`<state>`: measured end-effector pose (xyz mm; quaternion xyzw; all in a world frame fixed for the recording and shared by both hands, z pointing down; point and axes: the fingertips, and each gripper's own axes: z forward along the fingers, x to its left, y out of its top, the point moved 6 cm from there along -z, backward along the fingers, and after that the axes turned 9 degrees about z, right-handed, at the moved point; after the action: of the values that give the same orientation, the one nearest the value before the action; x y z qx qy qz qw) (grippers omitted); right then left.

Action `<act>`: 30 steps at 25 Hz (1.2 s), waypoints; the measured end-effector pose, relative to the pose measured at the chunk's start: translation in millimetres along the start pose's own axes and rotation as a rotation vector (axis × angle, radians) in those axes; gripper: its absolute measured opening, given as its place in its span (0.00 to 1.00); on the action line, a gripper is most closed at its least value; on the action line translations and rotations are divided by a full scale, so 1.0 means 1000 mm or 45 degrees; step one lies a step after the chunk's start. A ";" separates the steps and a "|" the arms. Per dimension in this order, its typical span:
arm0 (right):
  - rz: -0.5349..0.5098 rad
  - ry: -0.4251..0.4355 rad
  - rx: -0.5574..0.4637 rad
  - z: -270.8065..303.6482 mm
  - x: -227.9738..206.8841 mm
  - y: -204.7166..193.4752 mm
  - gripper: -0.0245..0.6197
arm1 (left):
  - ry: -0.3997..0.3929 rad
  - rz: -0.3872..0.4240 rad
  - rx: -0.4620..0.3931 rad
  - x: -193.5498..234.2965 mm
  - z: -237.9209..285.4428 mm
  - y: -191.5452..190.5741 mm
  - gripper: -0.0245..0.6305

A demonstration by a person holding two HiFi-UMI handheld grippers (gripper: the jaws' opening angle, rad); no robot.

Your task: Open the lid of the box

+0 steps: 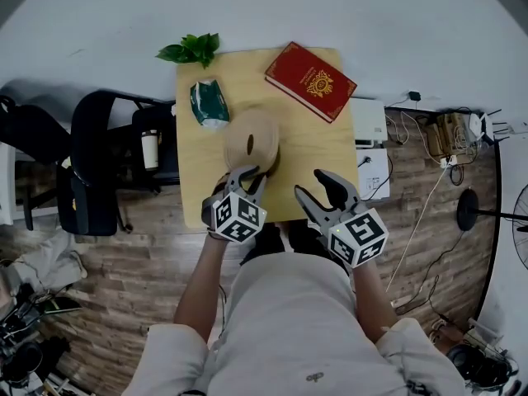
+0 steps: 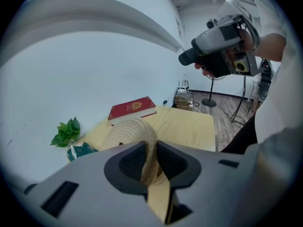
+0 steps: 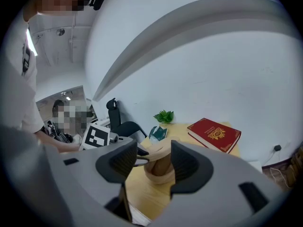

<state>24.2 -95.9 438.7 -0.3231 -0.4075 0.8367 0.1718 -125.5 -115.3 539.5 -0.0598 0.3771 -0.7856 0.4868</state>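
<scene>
Wood-plank floor (image 1: 107,262) is seen below and around a light wooden table (image 1: 305,180), which is set against a white wall.

A black office chair (image 1: 95,163) is parked just beside the table's left edge.

A red book (image 1: 310,81) with a gold emblem is laid flat at the table's far right corner, well apart from the rest.

The round woven box (image 3: 160,174) is placed near the middle of the table, toward the near edge. Its woven lid (image 1: 252,139) is seen on top. In the right gripper view the lid appears tipped up on the near side, with the box wall exposed beneath it.

The left gripper (image 1: 247,174) is held at the lid's near edge. In the left gripper view its jaws are drawn narrow, and the lid's rim is pinched between both pads.

The right gripper (image 1: 314,185) is held over the table's near edge, just right of the box and clear of it. Its jaws are spread wide and nothing is held between the pads; the box is only seen beyond the gap.

A green packet (image 1: 209,103) is found far-left of the box, near it but apart.

A small leafy plant (image 1: 191,50) is set at the table's far left corner.
</scene>
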 end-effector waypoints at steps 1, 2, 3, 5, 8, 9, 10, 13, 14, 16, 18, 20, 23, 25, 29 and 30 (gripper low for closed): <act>-0.002 0.001 -0.003 0.000 0.001 0.001 0.36 | 0.010 -0.003 -0.008 0.001 -0.002 0.001 0.15; -0.003 0.003 -0.006 0.001 0.001 0.002 0.36 | 0.019 -0.012 -0.017 0.003 -0.003 0.001 0.15; -0.003 0.005 -0.009 0.001 0.002 0.002 0.36 | 0.027 -0.025 -0.026 0.003 -0.005 0.001 0.15; -0.006 0.009 -0.013 0.001 0.003 0.003 0.36 | 0.041 -0.051 -0.045 0.004 -0.009 0.002 0.15; -0.011 0.016 -0.018 0.001 0.005 0.005 0.36 | 0.070 -0.062 -0.064 0.006 -0.014 0.002 0.14; -0.014 0.019 -0.020 0.002 0.005 0.005 0.36 | 0.078 -0.067 -0.069 0.007 -0.016 0.002 0.14; -0.017 0.021 -0.023 0.002 0.006 0.006 0.36 | 0.086 -0.071 -0.074 0.008 -0.017 0.002 0.14; -0.027 0.028 -0.030 0.003 0.008 0.009 0.36 | 0.110 -0.086 -0.083 0.012 -0.023 0.002 0.14; -0.030 0.030 -0.033 0.003 0.008 0.010 0.36 | 0.118 -0.092 -0.087 0.013 -0.025 0.002 0.13; -0.035 0.035 -0.037 0.004 0.009 0.012 0.36 | 0.132 -0.109 -0.098 0.014 -0.030 0.001 0.13; -0.041 0.040 -0.040 0.005 0.011 0.013 0.36 | 0.143 -0.139 -0.116 0.015 -0.036 0.001 0.13; -0.049 0.045 -0.043 0.005 0.013 0.014 0.35 | 0.151 -0.180 -0.135 0.016 -0.041 -0.001 0.13; -0.054 0.056 -0.046 0.007 0.015 0.015 0.35 | 0.161 -0.220 -0.148 0.016 -0.048 -0.004 0.13; -0.057 0.062 -0.043 0.008 0.017 0.013 0.35 | 0.165 -0.255 -0.164 0.017 -0.054 -0.006 0.13; -0.066 0.071 -0.034 0.011 0.018 0.012 0.35 | 0.200 -0.338 -0.211 0.020 -0.065 -0.009 0.13; -0.070 0.076 -0.032 0.012 0.018 0.013 0.35 | 0.215 -0.355 -0.221 0.021 -0.069 -0.010 0.13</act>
<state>2.3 -100.5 427.0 -0.3389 -0.4215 0.8163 0.2026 -175.8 -92.8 491.6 -0.0872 0.4712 -0.8122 0.3328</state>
